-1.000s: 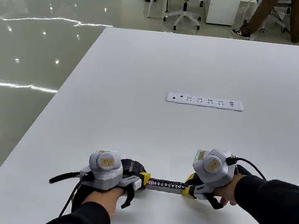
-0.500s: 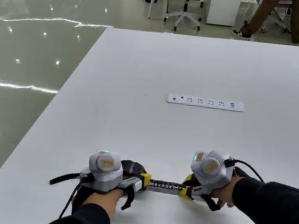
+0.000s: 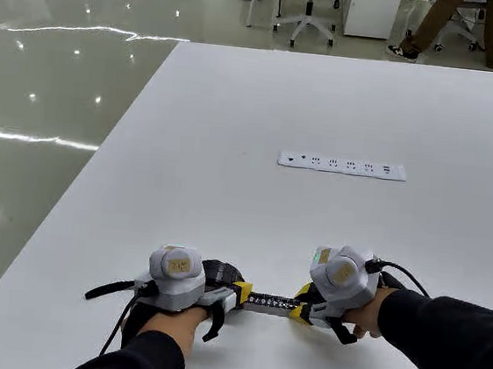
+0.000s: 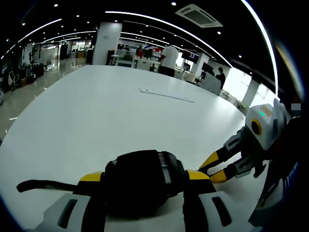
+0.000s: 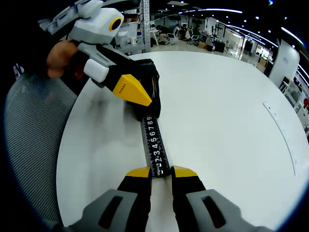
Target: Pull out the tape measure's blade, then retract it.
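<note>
1. A short run of the blade (image 5: 153, 142) lay out of the tape measure (image 5: 152, 89), flat on the white table (image 3: 233, 148) close to its near edge. The printed figures showed up to about nine.
2. With so little blade drawn, the job looked to be either early in the pull or close to the end of the retraction. A single moment could not settle which. Either way, the blade had yet to go fully home.
3. The left gripper (image 4: 145, 176) clasped the black body of the tape measure, one yellow-tipped jaw pressed to each side of it.
4. The right gripper (image 5: 161, 171) had its jaws drawn in narrow on the free end of the blade, pinching it just above the tabletop.
5. The two grippers stood near each other, joined by the bared blade. A white power strip (image 3: 341, 165) lay well apart, farther up the table.
</note>
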### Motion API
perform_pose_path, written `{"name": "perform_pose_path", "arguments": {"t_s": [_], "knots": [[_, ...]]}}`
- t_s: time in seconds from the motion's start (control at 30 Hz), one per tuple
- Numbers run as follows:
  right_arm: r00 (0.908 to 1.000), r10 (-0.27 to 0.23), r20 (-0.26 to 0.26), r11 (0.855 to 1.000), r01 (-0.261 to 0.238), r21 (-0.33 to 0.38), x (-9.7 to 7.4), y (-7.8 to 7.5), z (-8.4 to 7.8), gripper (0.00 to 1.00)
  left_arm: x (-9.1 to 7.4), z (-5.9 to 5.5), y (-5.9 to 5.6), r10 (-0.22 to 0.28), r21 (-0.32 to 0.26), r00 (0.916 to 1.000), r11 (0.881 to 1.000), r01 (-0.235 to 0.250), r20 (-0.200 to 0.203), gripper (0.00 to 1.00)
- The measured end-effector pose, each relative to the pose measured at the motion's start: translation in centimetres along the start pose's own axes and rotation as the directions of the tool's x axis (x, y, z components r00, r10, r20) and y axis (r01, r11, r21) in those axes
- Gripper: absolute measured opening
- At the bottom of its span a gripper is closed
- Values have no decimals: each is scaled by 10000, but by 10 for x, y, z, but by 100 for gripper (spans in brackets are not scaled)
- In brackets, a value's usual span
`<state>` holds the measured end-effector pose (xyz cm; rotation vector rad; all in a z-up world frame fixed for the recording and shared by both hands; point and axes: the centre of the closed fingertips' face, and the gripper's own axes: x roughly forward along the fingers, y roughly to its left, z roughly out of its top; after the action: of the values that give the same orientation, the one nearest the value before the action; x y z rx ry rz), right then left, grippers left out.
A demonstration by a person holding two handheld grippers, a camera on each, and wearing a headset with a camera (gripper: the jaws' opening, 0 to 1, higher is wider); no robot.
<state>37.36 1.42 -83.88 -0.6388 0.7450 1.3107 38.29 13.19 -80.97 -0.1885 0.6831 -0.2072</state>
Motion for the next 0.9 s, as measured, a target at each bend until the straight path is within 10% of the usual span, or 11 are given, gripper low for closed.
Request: {"name": "perform_pose_path", "arguments": {"t_s": [0.9], "knots": [[9992,364,187,9992,-362,-150,11,3,16,12,-1,1,0,-102,-5,9999,9999,102,95,59]]}}
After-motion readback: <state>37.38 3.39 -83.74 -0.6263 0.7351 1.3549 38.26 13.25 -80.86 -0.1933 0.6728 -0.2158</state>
